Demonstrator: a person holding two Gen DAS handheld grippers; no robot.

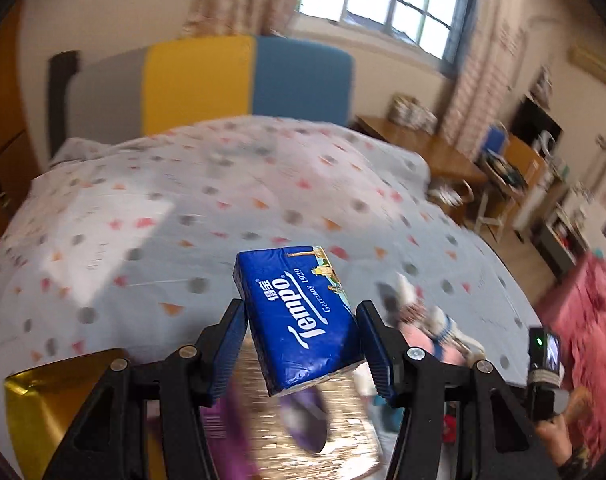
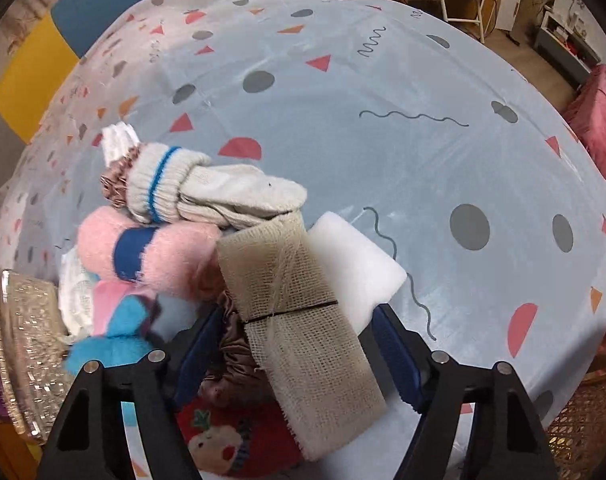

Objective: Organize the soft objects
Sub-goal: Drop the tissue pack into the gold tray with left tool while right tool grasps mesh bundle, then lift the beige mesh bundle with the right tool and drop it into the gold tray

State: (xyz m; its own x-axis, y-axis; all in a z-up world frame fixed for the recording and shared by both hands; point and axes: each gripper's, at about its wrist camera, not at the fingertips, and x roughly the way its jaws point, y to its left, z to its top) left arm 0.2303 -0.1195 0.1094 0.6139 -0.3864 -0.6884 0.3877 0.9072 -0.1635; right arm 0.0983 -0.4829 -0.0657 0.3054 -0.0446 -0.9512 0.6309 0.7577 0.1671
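My left gripper (image 1: 301, 330) is shut on a blue Tempo tissue pack (image 1: 299, 316) and holds it in the air above the bed and a glittery tray (image 1: 343, 440). My right gripper (image 2: 299, 340) is open around a pile of soft things on the bed: a folded beige gauze cloth (image 2: 299, 320) lies between its fingers, over a brown satin scrunchie (image 2: 235, 360). Beside these lie a white foam block (image 2: 355, 264), rolled white socks with blue stripes (image 2: 207, 192), a pink fuzzy roll with a blue band (image 2: 151, 252) and a red sock (image 2: 219, 440).
The bed has a light sheet (image 2: 383, 80) with coloured shapes and a grey, yellow and blue headboard (image 1: 207, 80). A gold box (image 1: 43, 408) is at the left. The glittery tray (image 2: 23, 344) sits left of the pile. Desks and a pink cloth (image 1: 583, 320) stand right.
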